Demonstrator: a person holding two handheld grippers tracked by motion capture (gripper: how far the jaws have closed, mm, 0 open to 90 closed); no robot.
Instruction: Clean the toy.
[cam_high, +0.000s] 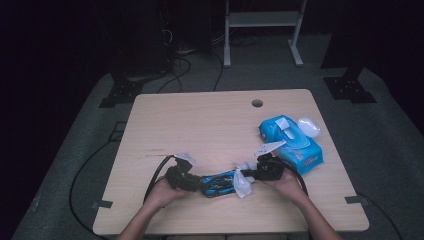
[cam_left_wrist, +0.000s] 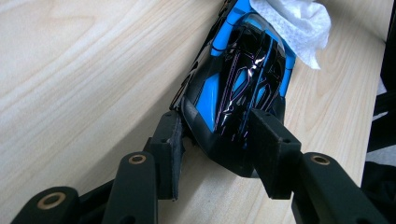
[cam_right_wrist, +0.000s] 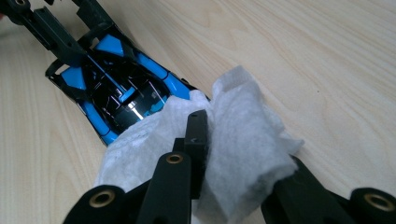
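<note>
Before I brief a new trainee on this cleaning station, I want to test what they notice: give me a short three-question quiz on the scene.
1. True or false: the left gripper is clamped on one end of the blue and black toy car.
2. What does the right gripper hold? A) a sponge B) a white wipe C) a brush
3. Which thing lies at the table's right side, beyond the right gripper?

Key
1. True: its jaws press the car's sides.
2. B, laid against the car's other end.
3. The blue pack of wipes, lid flipped open.
</note>
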